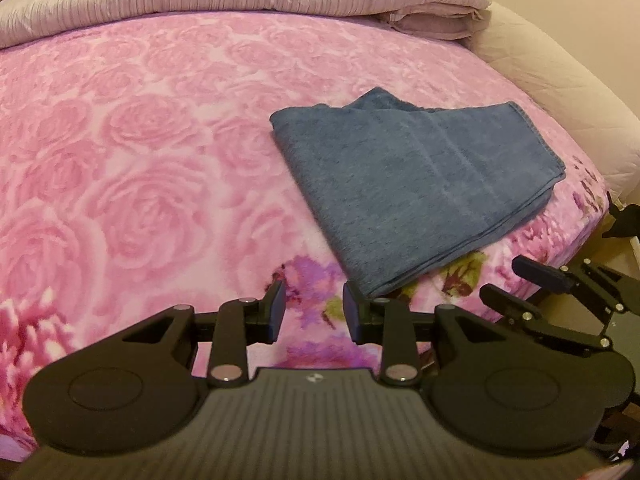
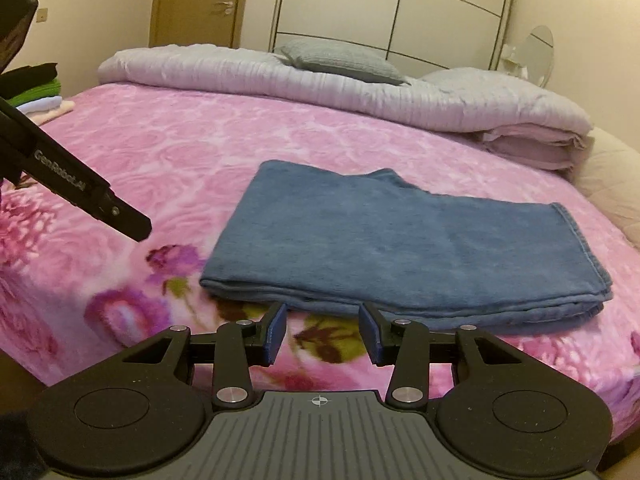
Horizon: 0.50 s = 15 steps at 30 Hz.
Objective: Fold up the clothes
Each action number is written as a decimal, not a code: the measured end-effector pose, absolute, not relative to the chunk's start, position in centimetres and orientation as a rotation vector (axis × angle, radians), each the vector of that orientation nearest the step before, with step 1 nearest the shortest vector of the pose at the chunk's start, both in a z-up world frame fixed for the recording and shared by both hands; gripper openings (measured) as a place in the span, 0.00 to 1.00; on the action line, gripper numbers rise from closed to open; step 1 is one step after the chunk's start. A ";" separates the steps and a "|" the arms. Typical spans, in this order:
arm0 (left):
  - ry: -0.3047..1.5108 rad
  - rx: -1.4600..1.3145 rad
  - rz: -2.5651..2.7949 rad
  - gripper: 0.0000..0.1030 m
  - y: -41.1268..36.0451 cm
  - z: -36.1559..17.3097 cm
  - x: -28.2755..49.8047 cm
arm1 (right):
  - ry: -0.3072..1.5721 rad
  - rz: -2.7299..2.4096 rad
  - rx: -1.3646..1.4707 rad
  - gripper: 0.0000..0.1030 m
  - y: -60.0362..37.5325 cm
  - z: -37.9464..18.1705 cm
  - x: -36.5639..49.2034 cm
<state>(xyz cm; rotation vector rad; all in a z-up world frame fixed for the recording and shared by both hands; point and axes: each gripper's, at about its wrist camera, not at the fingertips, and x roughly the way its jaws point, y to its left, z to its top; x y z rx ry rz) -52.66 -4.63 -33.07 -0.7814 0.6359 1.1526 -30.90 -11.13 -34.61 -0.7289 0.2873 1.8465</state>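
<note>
A folded blue towel lies flat on the pink rose blanket near the bed's front edge. My left gripper is open and empty, just short of the towel's near left corner. My right gripper is also open with nothing between its pads, just in front of the towel's near folded edge. In the left wrist view the right gripper shows at the right, off the towel. One finger of the left gripper reaches in from the left of the right wrist view.
A folded grey quilt with a grey pillow fills the head of the bed. A stack of folded clothes sits at the far left. Bare beige mattress shows at the right. A wardrobe and a door stand behind.
</note>
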 end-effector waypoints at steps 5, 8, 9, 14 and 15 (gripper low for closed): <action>0.644 -0.787 1.154 0.26 -3.8 -33.6 -52.5 | 0.296 1.834 -0.729 0.43 -10.6 -34.8 -30.9; 0.659 -0.789 1.158 0.26 -3.1 -34.1 -52.4 | 0.281 1.824 -0.745 0.43 -10.3 -35.1 -31.0; 0.666 -0.790 1.159 0.26 -2.8 -34.3 -52.3 | 0.265 1.825 -0.760 0.43 -10.3 -35.3 -31.1; 0.682 -0.805 1.157 0.26 -1.8 -35.3 -52.2 | 0.188 1.840 -0.849 0.43 -10.1 -36.6 -31.9; 0.685 -0.808 1.156 0.26 -1.6 -35.5 -52.3 | 0.177 1.845 -0.861 0.43 -10.0 -36.9 -32.1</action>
